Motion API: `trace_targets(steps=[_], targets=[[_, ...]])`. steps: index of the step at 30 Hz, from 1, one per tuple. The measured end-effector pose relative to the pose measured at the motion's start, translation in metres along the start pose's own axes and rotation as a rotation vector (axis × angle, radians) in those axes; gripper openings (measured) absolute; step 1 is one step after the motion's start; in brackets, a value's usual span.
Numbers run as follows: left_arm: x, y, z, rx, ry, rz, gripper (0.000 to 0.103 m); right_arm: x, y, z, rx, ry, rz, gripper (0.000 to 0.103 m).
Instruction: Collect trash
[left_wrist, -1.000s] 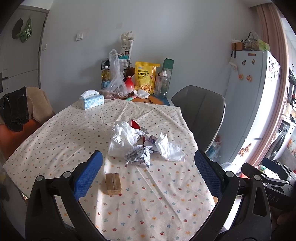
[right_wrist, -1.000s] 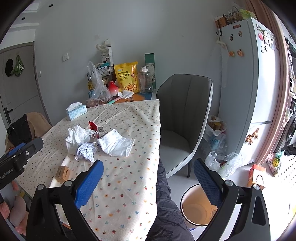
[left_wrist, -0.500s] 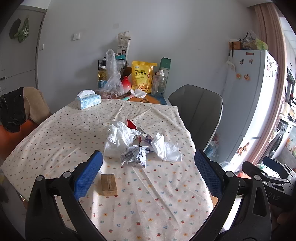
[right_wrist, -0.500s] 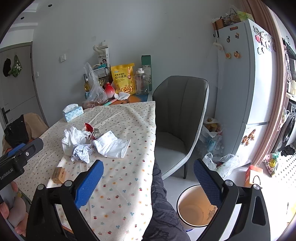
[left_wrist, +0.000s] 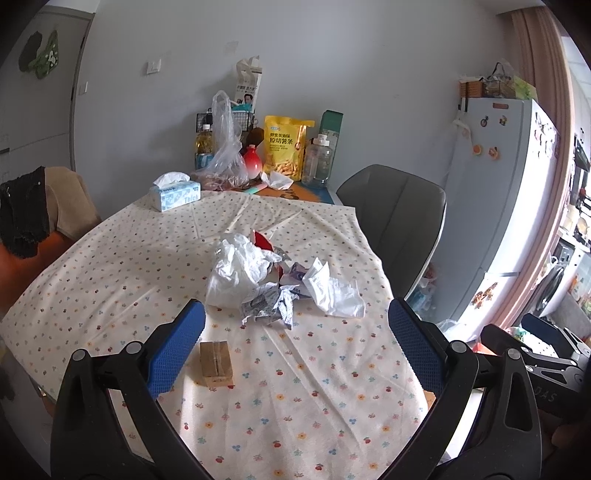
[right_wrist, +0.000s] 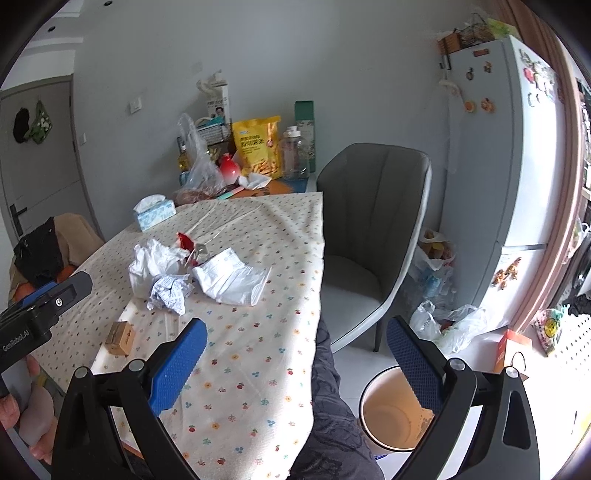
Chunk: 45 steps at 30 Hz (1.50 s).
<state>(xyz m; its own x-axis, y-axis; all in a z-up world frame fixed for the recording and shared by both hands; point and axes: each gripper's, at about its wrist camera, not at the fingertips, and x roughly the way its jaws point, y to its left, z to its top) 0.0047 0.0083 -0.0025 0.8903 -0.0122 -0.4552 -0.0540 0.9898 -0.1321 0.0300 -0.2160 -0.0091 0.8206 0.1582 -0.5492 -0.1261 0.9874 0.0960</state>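
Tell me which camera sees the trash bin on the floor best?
The right wrist view. It shows the round bin on the floor beside the table, with its open top and light inside, though a finger of the right gripper covers part of the rim. The left wrist view does not show the bin at all.

We see the bench (left_wrist: 110, 280) filling mid-frame, under a flower-dotted cloth. At centre lies a heap of crumpled white bags and wrappers (left_wrist: 273, 280); below it, a small cardboard box (left_wrist: 217, 363). Toward the upper left sits a tissue box (left_wrist: 175, 194), with groceries (left_wrist: 284, 147) lined behind.
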Motion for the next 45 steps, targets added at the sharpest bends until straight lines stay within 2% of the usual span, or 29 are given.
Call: trace_targets(steps=[4, 6, 12, 18, 24, 30, 32, 33, 36, 45], targets=[[0.008, 0.013, -0.007, -0.020, 0.028, -0.001, 0.098, 0.014, 0.006, -0.002, 0.002, 0.029, 0.049, 0.093], [0.015, 0.021, -0.011, -0.025, 0.048, 0.011, 0.098, 0.023, 0.009, -0.002, 0.010, 0.055, 0.084, 0.090], [0.035, 0.044, -0.021, -0.054, 0.103, 0.044, 0.097, 0.043, 0.021, -0.004, -0.014, 0.083, 0.143, 0.088], [0.062, 0.063, -0.031, -0.092, 0.182, 0.078, 0.092, 0.062, 0.033, -0.002, -0.033, 0.110, 0.184, 0.085], [0.089, 0.068, -0.040, -0.104, 0.250, 0.081, 0.082, 0.082, 0.044, -0.005, -0.043, 0.151, 0.208, 0.080], [0.110, 0.069, -0.049, -0.109, 0.312, 0.112, 0.067, 0.099, 0.053, -0.008, -0.053, 0.184, 0.218, 0.078], [0.118, 0.070, -0.053, -0.115, 0.350, 0.108, 0.041, 0.104, 0.056, -0.008, -0.052, 0.195, 0.228, 0.077], [0.117, 0.070, -0.053, -0.107, 0.338, 0.123, 0.034, 0.106, 0.059, -0.008, -0.053, 0.201, 0.236, 0.075], [0.116, 0.075, -0.051, -0.135, 0.334, 0.092, 0.034, 0.114, 0.069, -0.006, -0.067, 0.214, 0.262, 0.072], [0.099, 0.085, -0.026, -0.129, 0.248, 0.118, 0.034, 0.133, 0.111, 0.007, -0.091, 0.234, 0.363, 0.071]])
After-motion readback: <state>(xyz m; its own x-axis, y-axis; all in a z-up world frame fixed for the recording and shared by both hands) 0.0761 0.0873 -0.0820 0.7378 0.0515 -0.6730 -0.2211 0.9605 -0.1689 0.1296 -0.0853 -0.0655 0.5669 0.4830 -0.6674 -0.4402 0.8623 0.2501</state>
